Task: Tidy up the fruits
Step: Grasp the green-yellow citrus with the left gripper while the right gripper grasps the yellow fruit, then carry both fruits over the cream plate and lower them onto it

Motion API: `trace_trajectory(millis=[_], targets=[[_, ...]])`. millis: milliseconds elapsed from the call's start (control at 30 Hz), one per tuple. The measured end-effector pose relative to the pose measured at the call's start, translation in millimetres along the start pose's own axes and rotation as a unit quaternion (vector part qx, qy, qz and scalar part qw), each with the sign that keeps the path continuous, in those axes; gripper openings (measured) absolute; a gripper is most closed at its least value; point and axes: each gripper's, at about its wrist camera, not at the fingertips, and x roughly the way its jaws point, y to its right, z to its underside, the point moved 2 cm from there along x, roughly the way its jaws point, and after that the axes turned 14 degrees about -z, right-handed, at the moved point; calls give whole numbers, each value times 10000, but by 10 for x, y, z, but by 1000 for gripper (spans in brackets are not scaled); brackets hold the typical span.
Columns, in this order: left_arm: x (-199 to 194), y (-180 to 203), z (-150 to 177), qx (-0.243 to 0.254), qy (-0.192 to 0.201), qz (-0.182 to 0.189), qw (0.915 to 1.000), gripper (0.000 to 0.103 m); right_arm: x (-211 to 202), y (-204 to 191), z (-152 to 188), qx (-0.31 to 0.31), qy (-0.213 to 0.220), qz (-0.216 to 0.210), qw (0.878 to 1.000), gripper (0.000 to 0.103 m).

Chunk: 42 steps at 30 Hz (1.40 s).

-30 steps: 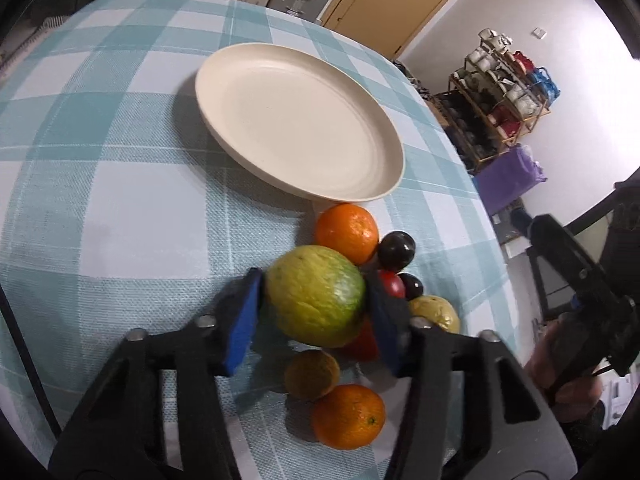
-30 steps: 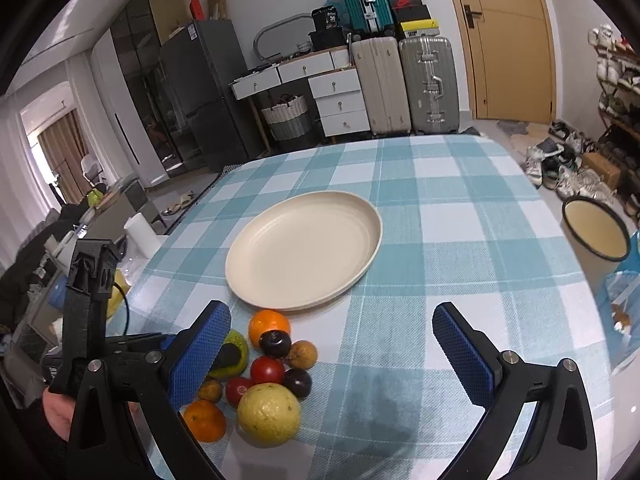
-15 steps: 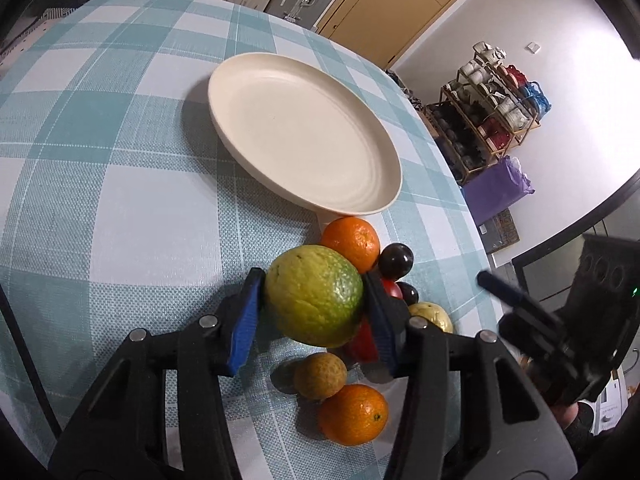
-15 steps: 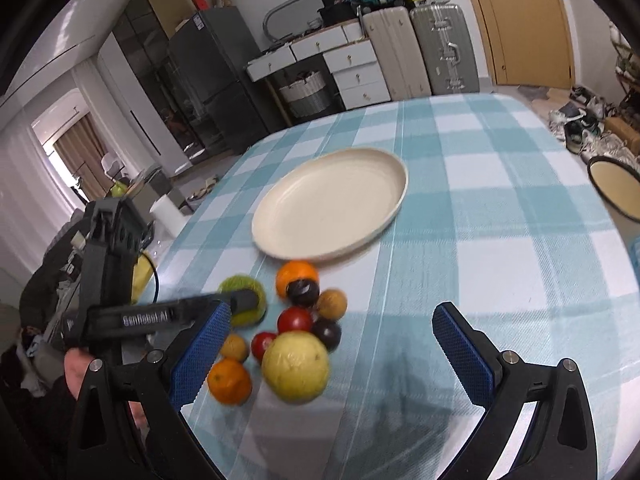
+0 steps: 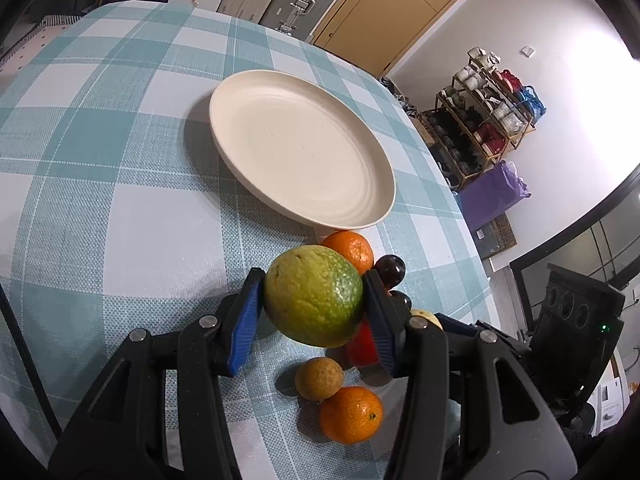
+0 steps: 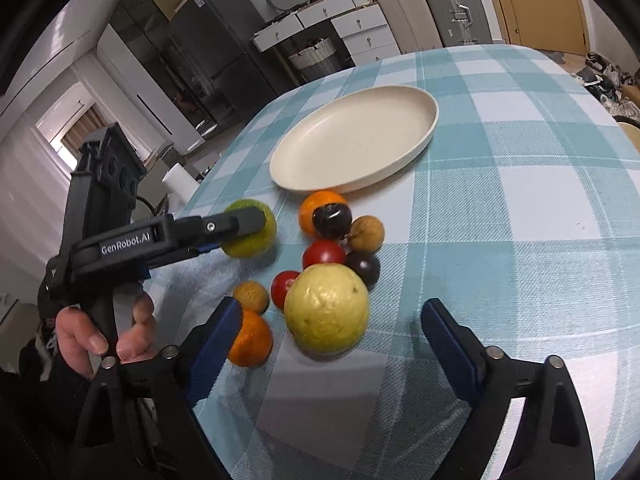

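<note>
Green guava (image 5: 314, 297): lifted above the tablecloth (image 5: 120, 208), near the fruit pile
Left gripper (image 5: 314, 304): clamped on green guava
Right gripper (image 6: 332, 340): jaws wide apart, around yellow guava (image 6: 326, 312)
Plate (image 5: 372, 216): just beyond the pile

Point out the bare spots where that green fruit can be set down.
The plate holds nothing. Bare tablecloth lies left of the plate, and more right of the fruit pile. It is crowded just below the plate, around the yellow fruit. The left gripper holds the green fruit.
</note>
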Motion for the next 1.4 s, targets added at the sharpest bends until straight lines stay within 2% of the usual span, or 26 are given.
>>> trace_trajectory(millis=[100, 167, 300, 433, 533, 833, 1400], targets=[[-31, -8, 5, 25, 14, 15, 10000, 46, 37, 3, 11, 42, -42, -22, 10000, 85], [-48, -1, 0, 36, 29, 13, 10000, 46, 56, 0, 13, 88, -92, -98, 9999, 74], [-67, 15, -12, 69, 69, -8, 10000, 46, 98, 0, 26, 116, -164, -152, 9997, 71], [-107, 58, -24, 245, 182, -304, 9991, 46, 109, 0, 24, 135, -155, -170, 9996, 58], [-129, 57, -29, 229, 175, -280, 9992, 46, 109, 42, 25, 242, -160, -197, 9994, 50], [-138, 26, -31, 254, 137, -349, 9990, 46, 47, 71, 50, 284, -83, -395, 9988, 48], [-120, 114, -87, 281, 132, -408, 9987, 46, -231, -26, -57, 71, 370, -759, 9964, 48]])
